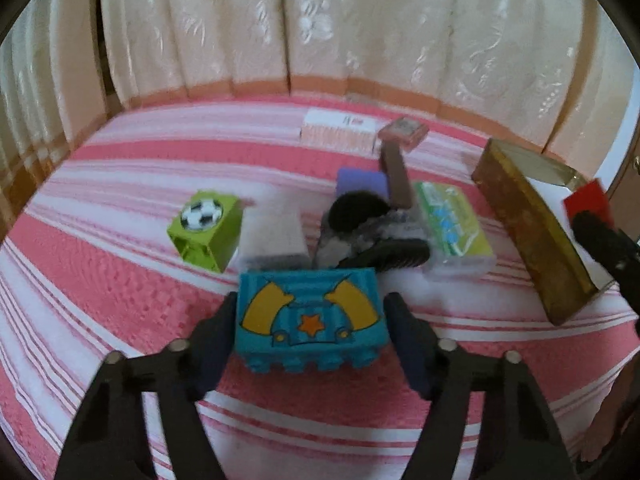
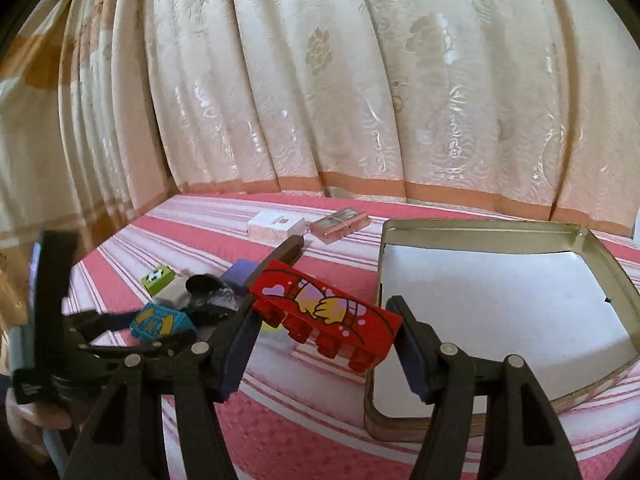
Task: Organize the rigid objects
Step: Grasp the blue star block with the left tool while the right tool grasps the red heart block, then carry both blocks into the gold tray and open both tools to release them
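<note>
A blue toy brick [image 1: 310, 320] with yellow arms and an orange star rests on the pink striped bedspread [image 1: 120, 280]. My left gripper [image 1: 312, 308] is shut on it, one pad against each end. The same brick [image 2: 162, 322] shows at the lower left of the right wrist view. My right gripper [image 2: 324, 310] is shut on a red toy brick [image 2: 328, 312] printed with hearts and holds it tilted above the bed. It hangs just left of an open metal tin [image 2: 480, 226] with a white bottom. The left wrist view catches that red brick [image 1: 588, 200] at its right edge, beyond the tin [image 1: 532, 232].
A pile lies behind the blue brick: a green football brick [image 1: 206, 224], a white block [image 1: 276, 232], a purple block [image 1: 360, 182], a brown bar [image 1: 396, 176], black items [image 1: 356, 210], a green-labelled packet [image 1: 452, 224]. A white box [image 2: 276, 226] and pink case [image 2: 340, 220] lie near the curtain [image 2: 320, 80].
</note>
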The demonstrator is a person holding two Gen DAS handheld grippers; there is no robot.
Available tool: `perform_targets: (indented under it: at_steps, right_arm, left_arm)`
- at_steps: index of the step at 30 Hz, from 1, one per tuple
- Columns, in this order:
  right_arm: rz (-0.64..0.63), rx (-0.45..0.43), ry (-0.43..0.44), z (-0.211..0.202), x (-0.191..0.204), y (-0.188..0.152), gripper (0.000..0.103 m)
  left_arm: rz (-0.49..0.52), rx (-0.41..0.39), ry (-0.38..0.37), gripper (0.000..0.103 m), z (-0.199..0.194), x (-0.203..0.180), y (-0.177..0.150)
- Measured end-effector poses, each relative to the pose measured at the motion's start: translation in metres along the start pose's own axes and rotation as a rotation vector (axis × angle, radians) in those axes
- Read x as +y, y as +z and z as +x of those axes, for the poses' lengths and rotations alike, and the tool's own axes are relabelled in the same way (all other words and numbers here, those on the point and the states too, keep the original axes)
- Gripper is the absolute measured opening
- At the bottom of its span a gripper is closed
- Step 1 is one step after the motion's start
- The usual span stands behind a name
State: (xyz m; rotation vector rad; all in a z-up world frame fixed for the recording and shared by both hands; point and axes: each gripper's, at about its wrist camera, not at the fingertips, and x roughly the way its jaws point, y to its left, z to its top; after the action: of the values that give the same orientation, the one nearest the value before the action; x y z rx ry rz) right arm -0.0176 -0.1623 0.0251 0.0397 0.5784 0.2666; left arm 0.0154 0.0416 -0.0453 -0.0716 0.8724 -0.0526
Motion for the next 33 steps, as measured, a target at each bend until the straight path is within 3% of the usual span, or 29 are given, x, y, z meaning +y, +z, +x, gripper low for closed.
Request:
perform_targets:
  at_steps: [6, 11, 20, 33]
  right_arm:
    - [-0.01, -0.027, -0.004, -0.005, -0.001, -0.001, 0.066]
    - [0.023, -0.083, -0.006, -0.016, -0.014, 0.003, 0.066]
    - [0.079, -0.135, -0.055, -0.031, -0.05, 0.005, 0.066]
    - [0.135, -0.209, -0.149, -0.054, -0.088, 0.009, 0.066]
  left_arm:
    - [-0.053, -0.008, -0.043, 0.065, -0.001, 0.009, -0.002]
    - [-0.087, -0.088, -0.053, 0.064, -0.019, 0.012, -0.005]
    - [-0.041, -0.187, -0.037, 0.064, -0.041, -0.008, -0.001]
    - [0.014, -0.316, -0.111, 0.064, -0.077, -0.035, 0.01]
